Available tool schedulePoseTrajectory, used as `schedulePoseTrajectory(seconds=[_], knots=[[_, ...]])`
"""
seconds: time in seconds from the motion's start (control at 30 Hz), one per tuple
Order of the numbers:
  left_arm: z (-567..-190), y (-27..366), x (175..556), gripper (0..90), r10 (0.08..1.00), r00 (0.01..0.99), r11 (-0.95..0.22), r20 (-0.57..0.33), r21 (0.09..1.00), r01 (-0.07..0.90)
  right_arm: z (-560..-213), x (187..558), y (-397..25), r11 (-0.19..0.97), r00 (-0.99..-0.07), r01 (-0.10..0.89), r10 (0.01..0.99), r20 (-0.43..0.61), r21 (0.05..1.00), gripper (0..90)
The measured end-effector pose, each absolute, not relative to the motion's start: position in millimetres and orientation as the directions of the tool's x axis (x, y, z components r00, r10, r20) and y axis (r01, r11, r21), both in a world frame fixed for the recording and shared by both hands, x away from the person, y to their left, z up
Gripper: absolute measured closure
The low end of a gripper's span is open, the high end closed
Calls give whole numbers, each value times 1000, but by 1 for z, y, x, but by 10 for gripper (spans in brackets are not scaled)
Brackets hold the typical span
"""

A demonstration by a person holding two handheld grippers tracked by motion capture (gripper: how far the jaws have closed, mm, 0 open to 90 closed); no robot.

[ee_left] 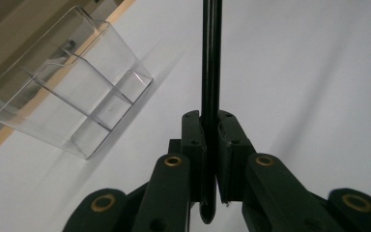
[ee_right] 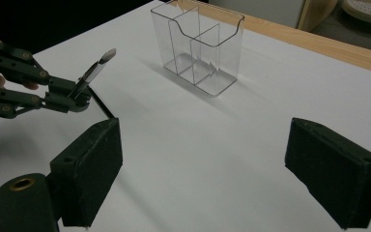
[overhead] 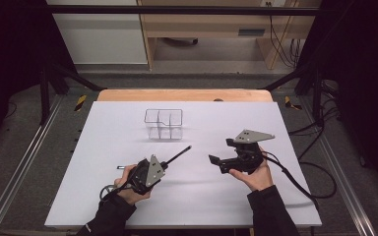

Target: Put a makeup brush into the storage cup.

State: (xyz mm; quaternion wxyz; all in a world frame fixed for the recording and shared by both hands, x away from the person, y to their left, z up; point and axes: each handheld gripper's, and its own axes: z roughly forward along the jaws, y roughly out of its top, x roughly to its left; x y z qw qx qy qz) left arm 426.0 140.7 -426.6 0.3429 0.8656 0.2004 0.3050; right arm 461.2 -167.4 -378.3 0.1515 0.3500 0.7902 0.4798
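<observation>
The black brush [ee_left: 211, 72] is clamped between the closed fingers [ee_left: 194, 140] of the left gripper [overhead: 163, 165], its tip raised off the bench [overhead: 216, 196]. It is best tilted upright above the clear organizer [overhead: 164, 123] before being lowered into a compartment. The right gripper [overhead: 216, 161] is held wide open, empty, near the brush.

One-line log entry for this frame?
left gripper: shut on slim black pen | right gripper: open | clear plastic divided organizer: upright, empty
</observation>
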Motion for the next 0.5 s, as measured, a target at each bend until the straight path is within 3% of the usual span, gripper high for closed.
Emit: schedulePoseTrajectory(seconds=[0.5], knots=[[-432,137,426,829,652,712,-563,263,796,221,-386,461,-157,229,-699,392,704,126,891,144]])
